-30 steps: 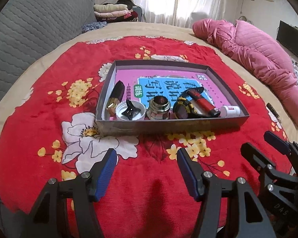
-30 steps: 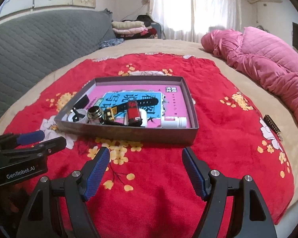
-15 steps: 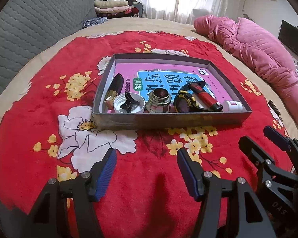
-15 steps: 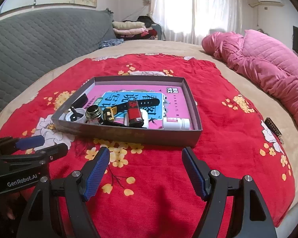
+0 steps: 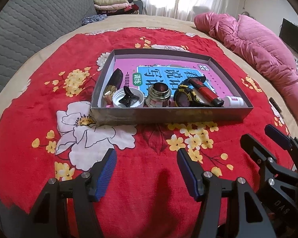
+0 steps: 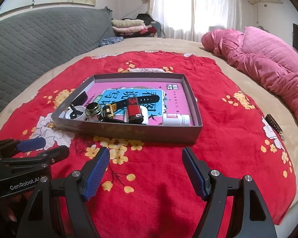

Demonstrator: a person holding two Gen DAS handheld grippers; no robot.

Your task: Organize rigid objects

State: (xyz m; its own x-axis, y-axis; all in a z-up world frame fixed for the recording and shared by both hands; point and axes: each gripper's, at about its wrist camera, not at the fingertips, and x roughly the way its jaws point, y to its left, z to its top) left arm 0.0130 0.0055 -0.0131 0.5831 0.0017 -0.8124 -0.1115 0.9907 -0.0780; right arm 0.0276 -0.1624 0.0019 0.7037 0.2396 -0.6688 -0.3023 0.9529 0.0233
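**Ahead of both grippers: shallow grey box with small items along its near wall**

Ahead of the left gripper (image 5: 146, 165), beyond a stretch of red flowered blanket (image 5: 39, 103): shallow grey cardboard box (image 5: 168, 117), open-topped, lying flat. Inside, on the floor of the box, pink and blue printed booklet (image 5: 168, 67). Along the near wall, from left to right as seen from this gripper: dark purple and gold lipstick-shaped tube (image 5: 113, 84) lying lengthwise by the left wall; white round plastic lid (image 5: 128, 99) with a black hair claw clip (image 5: 128, 97) resting in it; small round glass jar with a dark metal cap (image 5: 159, 96) just beside the lid; black and yellow wristwatch (image 5: 185, 97) touching the jar's right side; red and black cylindrical lighter (image 5: 205, 92) lying slanted across the watch strap; small white plastic bottle (image 5: 233, 101) on its side in the near right corner.

Left gripper jaws spread wide, blue-padded fingertips (image 5: 107, 170) clear of the blanket, nothing between them.

Right gripper (image 6: 146, 167) likewise spread wide and empty, low over the blanket, box (image 6: 129, 131) straight ahead and slightly left. Left gripper (image 6: 29, 148) visible at the far left of the right wrist view; right gripper (image 5: 268, 138) at the far right of the left wrist view.

Well off to the right of both: rumpled pink quilted duvet (image 6: 268, 59). Far left: grey quilted sofa back (image 6: 39, 39). Near the blanket's right edge: small dark flat object (image 6: 274, 126), too small to identify
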